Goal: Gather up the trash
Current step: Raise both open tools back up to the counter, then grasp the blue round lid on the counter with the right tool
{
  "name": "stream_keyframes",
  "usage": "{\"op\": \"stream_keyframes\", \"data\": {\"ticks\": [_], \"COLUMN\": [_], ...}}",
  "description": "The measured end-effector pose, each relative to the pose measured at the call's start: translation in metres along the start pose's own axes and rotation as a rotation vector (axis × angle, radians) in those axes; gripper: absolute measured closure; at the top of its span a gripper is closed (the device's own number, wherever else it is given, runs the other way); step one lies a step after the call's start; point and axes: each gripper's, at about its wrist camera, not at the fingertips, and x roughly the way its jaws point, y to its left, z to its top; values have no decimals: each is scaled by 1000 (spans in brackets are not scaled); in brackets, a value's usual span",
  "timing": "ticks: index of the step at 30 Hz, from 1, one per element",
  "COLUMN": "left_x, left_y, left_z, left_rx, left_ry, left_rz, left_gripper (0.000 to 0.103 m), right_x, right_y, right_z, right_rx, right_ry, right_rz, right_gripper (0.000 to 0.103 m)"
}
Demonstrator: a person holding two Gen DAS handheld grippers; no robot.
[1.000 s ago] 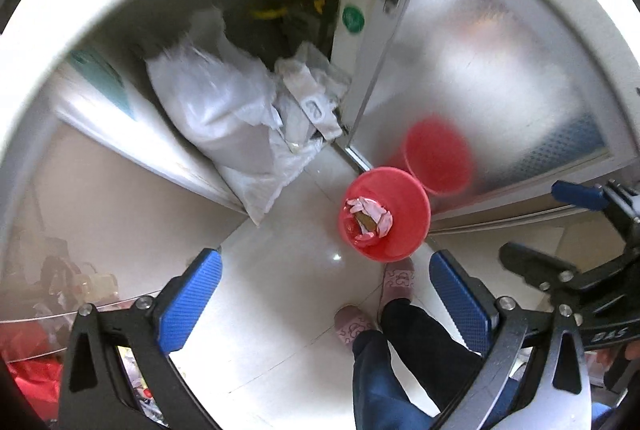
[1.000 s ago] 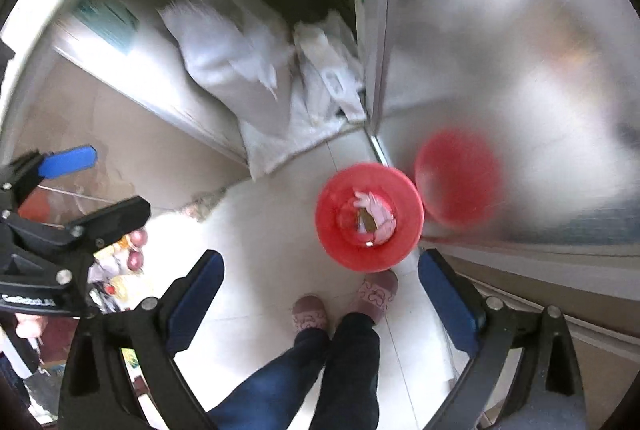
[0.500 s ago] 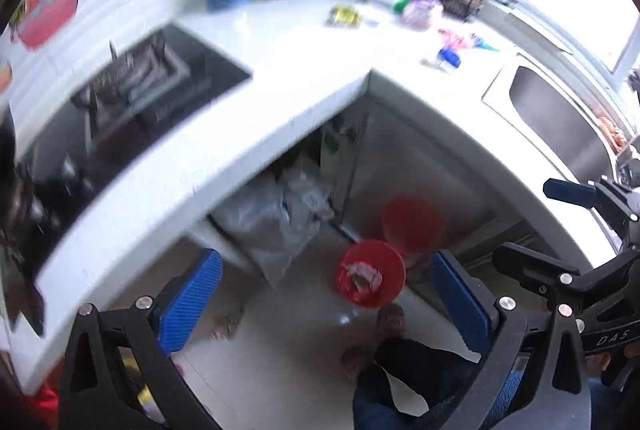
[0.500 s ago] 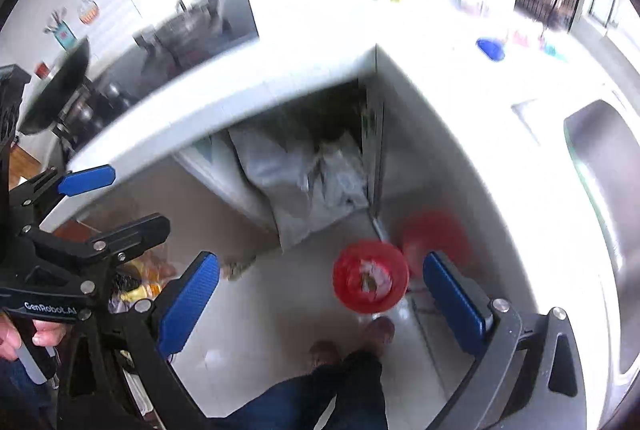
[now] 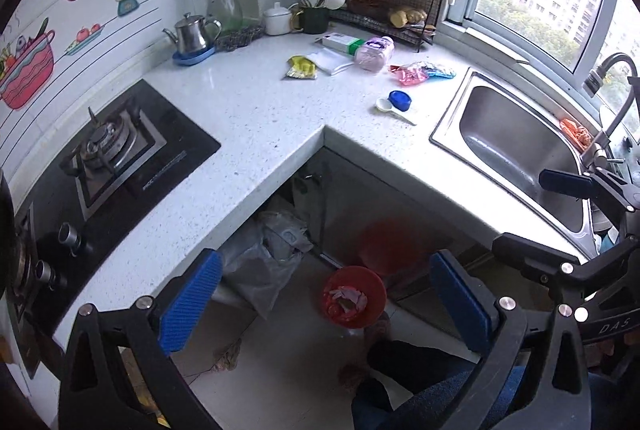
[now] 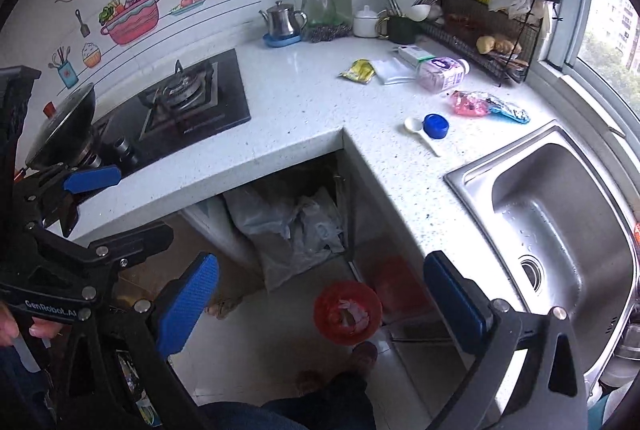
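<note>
Both tongs, left (image 5: 326, 294) and right (image 6: 320, 296), gape wide, holding nothing, high above the floor. Red bin (image 5: 354, 296) on the floor below the desk (image 5: 256, 109) corner, already holding scraps. Trash on the desk's far right: yellow wrapper (image 5: 302, 67), pink packet (image 5: 412, 73), blue cap (image 5: 400, 99). Risk: thin flat wrappers may slip between the pads; the spoon (image 5: 394, 109) touching the cap could get dragged along.

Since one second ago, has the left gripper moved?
Yes. The left gripper has risen away from the red trash bin on the floor; the bin looks much smaller now, and the white countertop has come into view.
</note>
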Motion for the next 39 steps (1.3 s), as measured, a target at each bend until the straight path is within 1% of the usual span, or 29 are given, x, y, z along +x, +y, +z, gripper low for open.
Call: {"op": "stream_keyframes", "data": {"ticks": [3, 7, 12, 19, 22, 27, 31, 36, 39], "left_x": [1, 3, 14, 49, 71, 113, 154, 202, 225], "left_y": [-5, -13, -14, -10, -10, -15, -17, -26, -34], "left_z": [10, 23, 41, 73, 92, 123, 146, 166, 174], "left_rx": [12, 41, 45, 23, 21, 23, -5, -36, -38], "left_ry": [-11, -30, -29, -7, 12, 47, 92, 140, 171], "left_rz": [-21, -17, -30, -33, -45, -37, -50, -69, -70], "left_gripper": [0, 0, 0, 0, 0, 0, 0, 0, 0], "right_x": [-5, -10, -7, 12, 26, 57, 83, 119, 141], "right_y": [-6, -14, -26, -49, -64, -95, -120, -148, -163], "right_z": [2, 7, 16, 39, 53, 78, 97, 115, 118], "right_rx": [22, 39, 51, 58, 60, 57, 51, 11, -7], "right_ry": [-14, -22, -24, -15, -3, 33, 65, 109, 147], "right_rz": [-13, -29, -41, -60, -64, -77, -87, -107, -116], "right_gripper": [1, 1, 1, 1, 1, 1, 1, 1, 1]}}
